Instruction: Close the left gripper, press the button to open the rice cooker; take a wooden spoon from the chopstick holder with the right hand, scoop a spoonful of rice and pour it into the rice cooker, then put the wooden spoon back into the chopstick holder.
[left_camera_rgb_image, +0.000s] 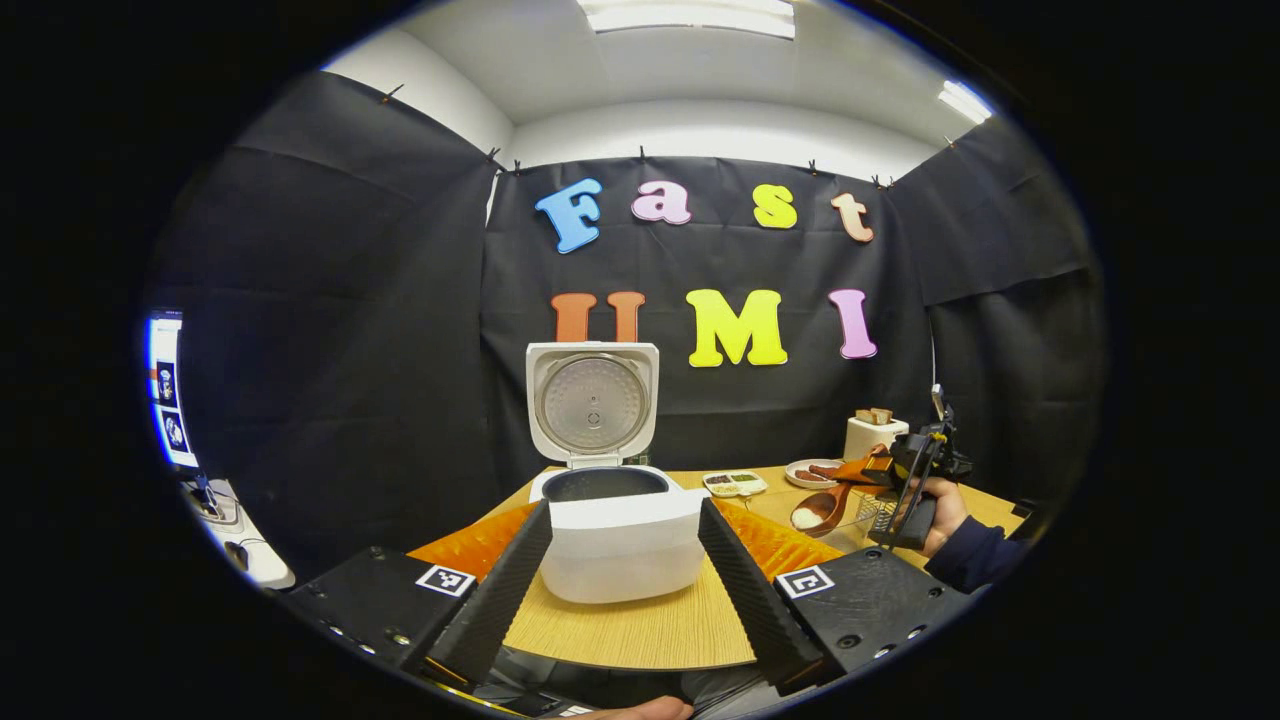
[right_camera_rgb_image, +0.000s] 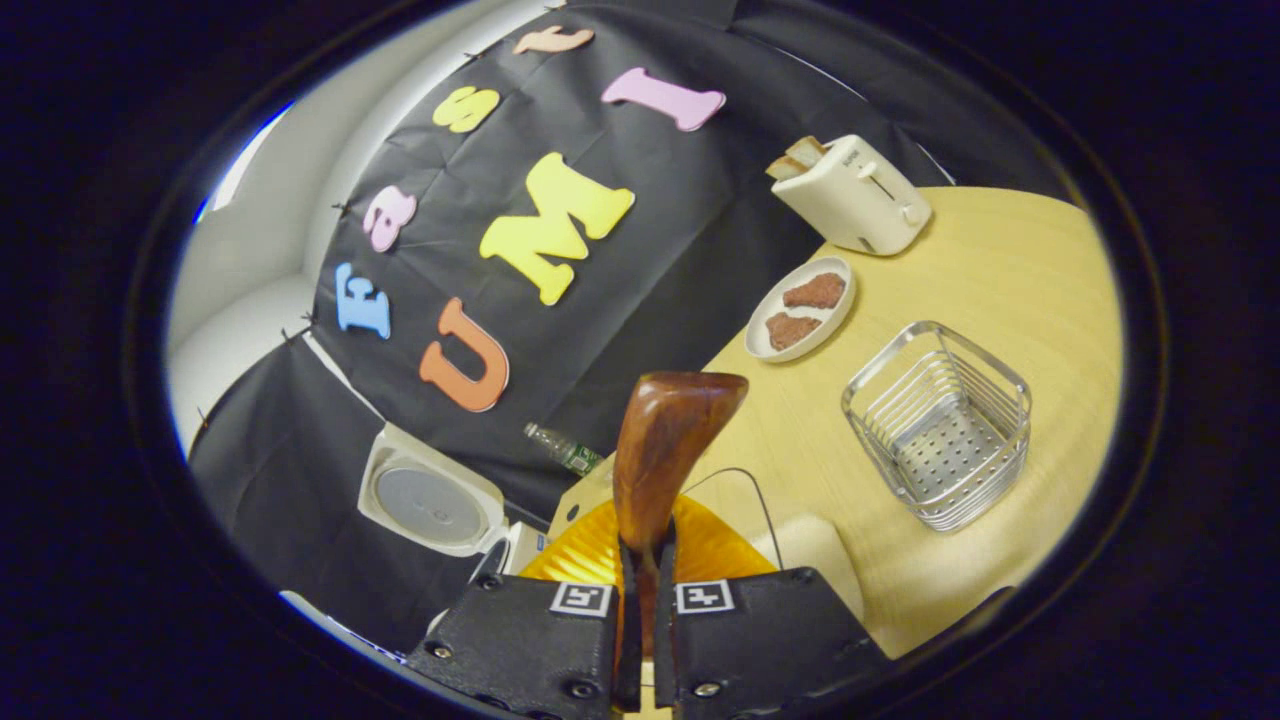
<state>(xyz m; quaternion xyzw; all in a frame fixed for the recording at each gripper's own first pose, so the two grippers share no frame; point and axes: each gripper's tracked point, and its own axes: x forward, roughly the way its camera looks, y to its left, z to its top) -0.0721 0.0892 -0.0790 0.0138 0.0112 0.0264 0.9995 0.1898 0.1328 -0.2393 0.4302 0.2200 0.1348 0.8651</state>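
The white rice cooker (left_camera_rgb_image: 620, 545) stands on the wooden table with its lid (left_camera_rgb_image: 592, 405) upright and its dark pot showing. My left gripper (left_camera_rgb_image: 625, 510) is open, its fingers spread to either side of the cooker's front. At the right, a hand holds my right gripper (left_camera_rgb_image: 915, 480), shut on the wooden spoon (left_camera_rgb_image: 825, 505), whose bowl carries white rice. In the right gripper view the right gripper (right_camera_rgb_image: 645, 560) clamps the spoon (right_camera_rgb_image: 665, 450) by its handle, and the back of the bowl hides the rice. The wire chopstick holder (right_camera_rgb_image: 940, 425) stands empty to the right.
An orange mat (left_camera_rgb_image: 480, 540) lies under the cooker. A clear container with rice (right_camera_rgb_image: 820, 545) sits just below the spoon. A plate with brown pieces (right_camera_rgb_image: 800, 310), a toaster (right_camera_rgb_image: 855, 195) and a small divided dish (left_camera_rgb_image: 735, 484) stand toward the back. A bottle (right_camera_rgb_image: 562, 448) lies near the wall.
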